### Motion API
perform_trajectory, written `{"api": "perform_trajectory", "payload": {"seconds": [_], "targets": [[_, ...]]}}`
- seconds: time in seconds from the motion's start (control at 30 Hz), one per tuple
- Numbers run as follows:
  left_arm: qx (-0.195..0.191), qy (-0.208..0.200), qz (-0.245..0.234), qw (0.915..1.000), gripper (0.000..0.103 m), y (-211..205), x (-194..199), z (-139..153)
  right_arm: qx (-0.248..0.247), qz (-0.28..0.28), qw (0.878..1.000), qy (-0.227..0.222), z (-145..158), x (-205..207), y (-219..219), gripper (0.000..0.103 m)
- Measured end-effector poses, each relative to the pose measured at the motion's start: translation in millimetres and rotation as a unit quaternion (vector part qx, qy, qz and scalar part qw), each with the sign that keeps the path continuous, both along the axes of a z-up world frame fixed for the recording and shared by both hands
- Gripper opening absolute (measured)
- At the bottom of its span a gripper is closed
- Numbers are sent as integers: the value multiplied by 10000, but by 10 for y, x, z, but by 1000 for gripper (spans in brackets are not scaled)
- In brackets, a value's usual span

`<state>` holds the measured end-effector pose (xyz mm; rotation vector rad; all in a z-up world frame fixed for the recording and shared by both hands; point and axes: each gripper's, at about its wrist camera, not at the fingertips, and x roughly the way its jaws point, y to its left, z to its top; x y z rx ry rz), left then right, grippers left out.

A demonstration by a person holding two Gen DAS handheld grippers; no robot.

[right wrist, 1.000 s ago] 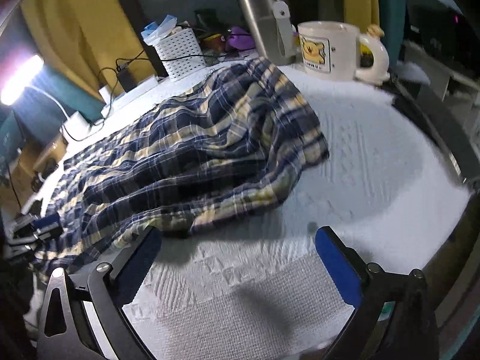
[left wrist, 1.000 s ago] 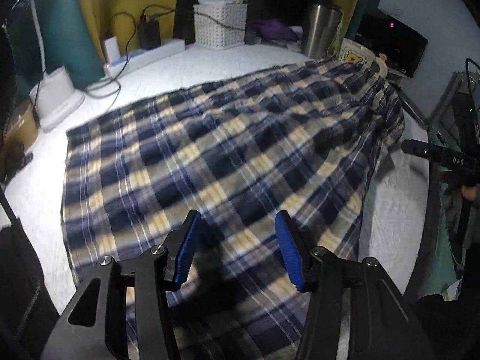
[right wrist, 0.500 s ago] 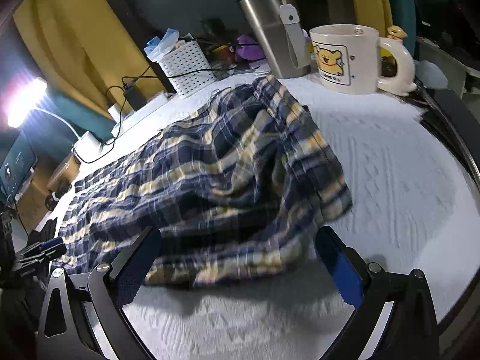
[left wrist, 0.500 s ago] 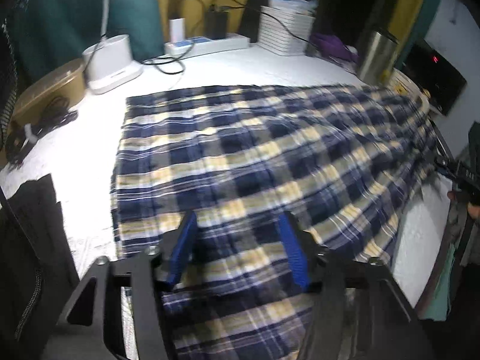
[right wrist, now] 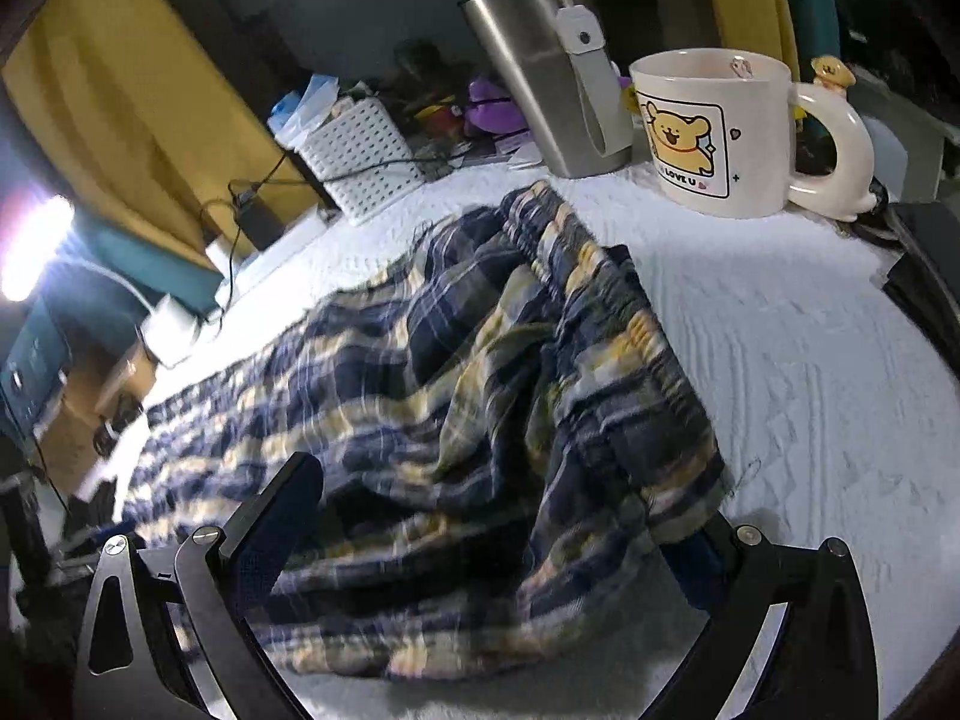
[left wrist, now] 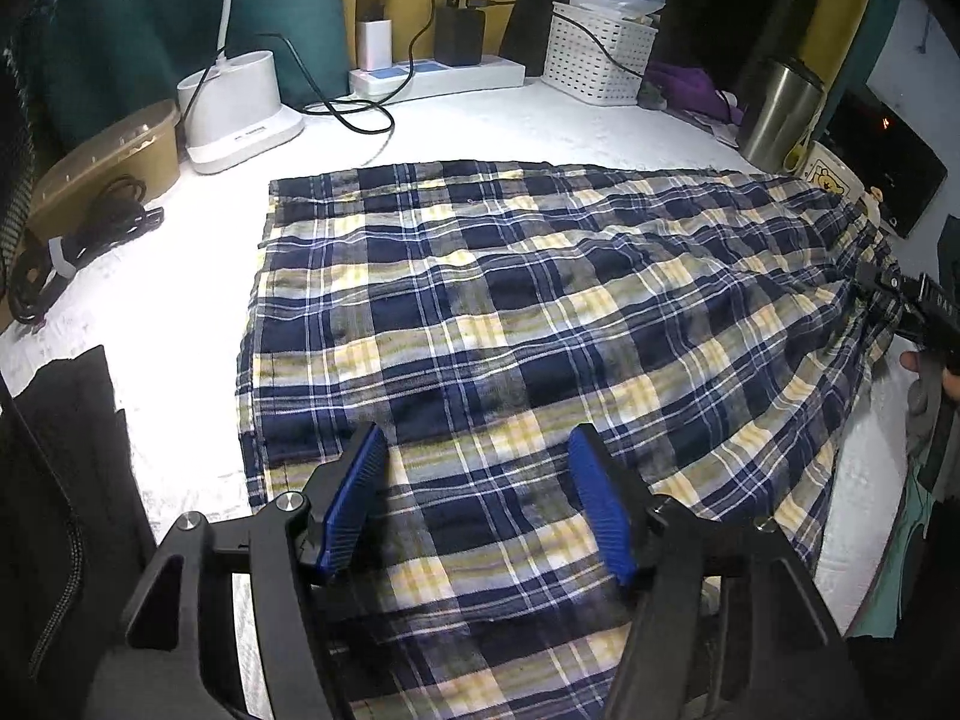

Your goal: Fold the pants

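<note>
Brown tub (left wrist: 114,147): lidded, contents unseen.
White basket (left wrist: 600,54): blue-white packets inside.
Pants (left wrist: 540,324): plaid, spread across the white desk (left wrist: 180,300).
Left hand-held gripper (left wrist: 477,504): released, jaws just widened, above fabric.
Right hand-held gripper (right wrist: 498,534): spread wide, bunched waistband between, not pinched.
Steel tumbler (right wrist: 540,66): lidded.
Bear mug (right wrist: 714,132): interior unseen.

Count of the things on the table

One pair of plaid pants (left wrist: 510,324), one white basket (left wrist: 600,60), one steel tumbler (right wrist: 540,66), one bear mug (right wrist: 714,132), one power strip (left wrist: 438,75), two chargers plugged in it, one brown box (left wrist: 108,162) at left.
</note>
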<state>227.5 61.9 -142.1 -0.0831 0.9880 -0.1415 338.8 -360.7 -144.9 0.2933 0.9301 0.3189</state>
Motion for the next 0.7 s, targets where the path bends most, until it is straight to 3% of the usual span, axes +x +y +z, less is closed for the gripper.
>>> {"api": "perform_trajectory", "payload": {"seconds": [0.43,0.6,0.7], "targets": [[53,-74,-29,10000,74,-76,1,-22,511,-13,9987,27,-17,209,54,101],[-53,-24,-5,10000,74,-57,-12,-8,522,0,9986,96,-70,215,109,49],[-69,-21,24,10000,74,-23,-36,-1,707,-19,9974,144,-107,217,52,27]]}}
